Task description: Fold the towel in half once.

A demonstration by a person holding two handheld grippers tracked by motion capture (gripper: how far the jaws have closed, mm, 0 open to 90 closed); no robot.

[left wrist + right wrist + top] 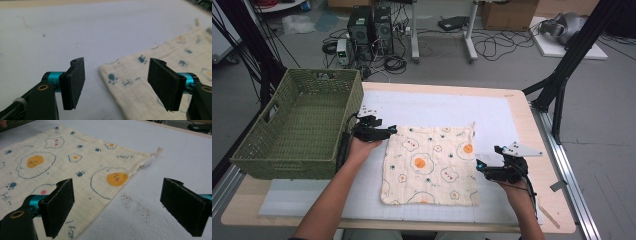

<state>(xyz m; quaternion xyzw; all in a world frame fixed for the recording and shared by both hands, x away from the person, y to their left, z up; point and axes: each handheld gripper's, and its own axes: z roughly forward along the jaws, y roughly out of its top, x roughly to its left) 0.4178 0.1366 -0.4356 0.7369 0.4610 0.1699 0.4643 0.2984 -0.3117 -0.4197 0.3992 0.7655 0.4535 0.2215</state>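
Woven green basket (302, 125) sits just left of our left gripper (388, 130), beyond our hand. Cream cloth (430, 165) with fried-egg print lies flat on white mat (437, 107), between our two grippers. Cloth's near corner (105, 68) lies between left gripper's pads (75, 82), untouched; jaws wide apart, nothing gripped. Right gripper (482, 166) sits at cloth's right edge (120, 192); its jaws gape wide, one pad (61, 206) over cloth, other over bare mat, nothing held.
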